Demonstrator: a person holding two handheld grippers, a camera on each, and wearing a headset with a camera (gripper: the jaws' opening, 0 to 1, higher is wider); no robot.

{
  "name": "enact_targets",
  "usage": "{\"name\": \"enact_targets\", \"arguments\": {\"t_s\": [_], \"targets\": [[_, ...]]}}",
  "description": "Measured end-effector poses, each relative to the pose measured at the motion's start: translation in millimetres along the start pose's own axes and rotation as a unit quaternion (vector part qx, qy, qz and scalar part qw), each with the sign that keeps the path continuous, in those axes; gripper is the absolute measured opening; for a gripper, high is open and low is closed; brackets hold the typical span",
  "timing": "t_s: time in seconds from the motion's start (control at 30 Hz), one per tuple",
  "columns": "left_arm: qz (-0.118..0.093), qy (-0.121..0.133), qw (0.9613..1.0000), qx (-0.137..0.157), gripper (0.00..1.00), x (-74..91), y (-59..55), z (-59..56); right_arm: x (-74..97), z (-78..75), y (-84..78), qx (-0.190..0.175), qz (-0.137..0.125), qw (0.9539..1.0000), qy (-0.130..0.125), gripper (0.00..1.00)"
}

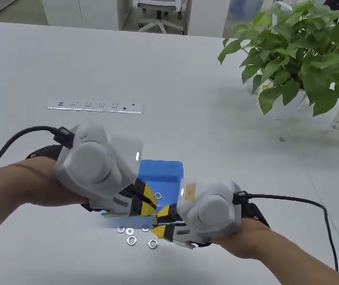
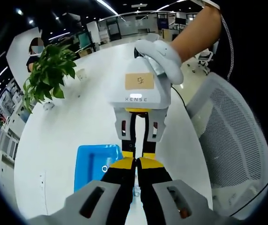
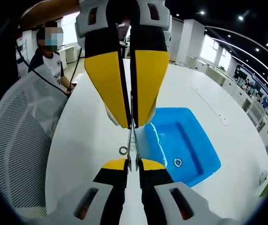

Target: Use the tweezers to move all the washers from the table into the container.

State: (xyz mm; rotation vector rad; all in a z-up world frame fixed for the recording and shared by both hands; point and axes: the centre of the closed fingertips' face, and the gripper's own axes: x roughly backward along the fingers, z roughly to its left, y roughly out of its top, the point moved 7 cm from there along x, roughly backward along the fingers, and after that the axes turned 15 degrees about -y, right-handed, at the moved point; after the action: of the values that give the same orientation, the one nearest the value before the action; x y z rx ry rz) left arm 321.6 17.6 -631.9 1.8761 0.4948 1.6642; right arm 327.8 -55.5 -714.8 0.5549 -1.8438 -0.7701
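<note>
**While you pinch the slim silver metal tweezers [image 3: 132, 140] at both ends, small silver ring washers [image 1: 132, 240] lie beside the shallow blue plastic container [image 1: 169, 169]**

As your right gripper [image 3: 133, 165] presses its yellow-tipped jaws together on one end of the tweezers, only the thin blade shows between them. Your left gripper [image 2: 136, 163] faces it head-on. Its yellow pads are drawn narrow and clamped on the other end, and the tweezers bridge the two claws just over the container's near edge.

On the white table [image 1: 50, 59], just on your side of the container, a small cluster of washers lies loose. In the right gripper view one of them sits outside the container's wall, close beside the blade. One more washer [image 3: 178, 162] lies inside the container, on its floor.

Beyond the container, well apart from it, a long pale strip with small markings [image 1: 95, 107] lies flat on the table. Farther off, to the right of the container, stands a leafy green potted plant [image 1: 300, 53].
</note>
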Motion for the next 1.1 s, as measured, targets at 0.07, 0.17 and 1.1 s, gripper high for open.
{"name": "enact_targets", "arguments": {"t_s": [0.07,0.17,1.1], "targets": [[0.001,-0.002,1.0,0.001,0.05,-1.6,-0.6,-0.8,-0.4,1.6,-1.5,0.0,0.001,1.0,0.002,0.11],[0.001,-0.005,1.0,0.002,0.05,-4.7,-2.4,-2.4,-1.5,4.0,-3.5,-0.001,0.003,1.0,0.005,0.11],[0.01,-0.023,0.9995,0.017,0.05,-19.4,-16.1,-13.4,-13.9,23.1,-13.5,-0.003,0.013,0.9993,0.035,0.12]]}}
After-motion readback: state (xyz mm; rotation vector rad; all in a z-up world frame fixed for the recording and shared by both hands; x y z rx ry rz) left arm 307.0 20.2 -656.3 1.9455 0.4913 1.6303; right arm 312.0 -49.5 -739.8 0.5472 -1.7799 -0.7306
